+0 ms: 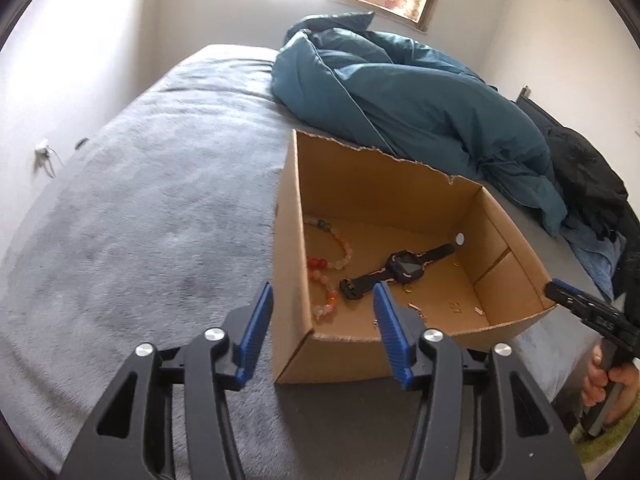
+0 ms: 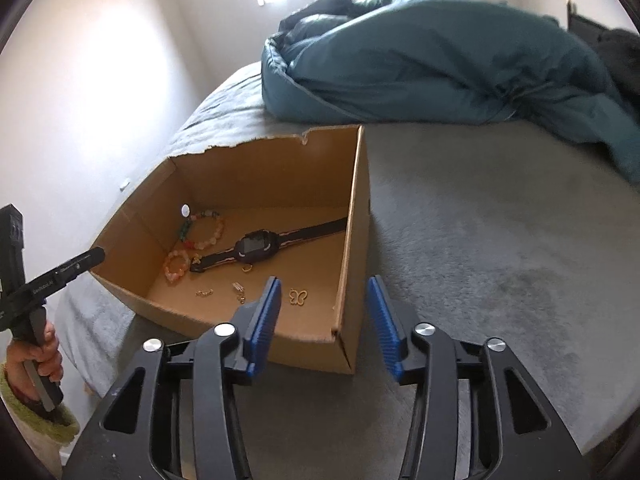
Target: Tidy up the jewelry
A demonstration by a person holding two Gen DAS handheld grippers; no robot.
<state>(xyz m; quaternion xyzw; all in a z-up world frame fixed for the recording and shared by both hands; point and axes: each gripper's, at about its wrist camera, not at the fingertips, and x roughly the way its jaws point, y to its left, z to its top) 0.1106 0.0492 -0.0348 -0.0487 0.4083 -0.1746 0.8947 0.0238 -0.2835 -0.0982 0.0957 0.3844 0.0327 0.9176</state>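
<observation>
Left gripper (image 1: 324,332) spread wide and empty, straddling the near left corner of the cardboard box (image 1: 400,354), likely to steady or shift it rather than to pick anything. Right gripper (image 2: 326,320) likewise wide open with nothing held, framing the box's near right corner. Inside on the floor: black watch (image 2: 256,246), beaded bracelets (image 2: 200,232), small gold butterfly (image 2: 298,297) and scattered clasps, gathered on the grey bed (image 2: 500,240) beside the teal duvet (image 2: 440,60).
</observation>
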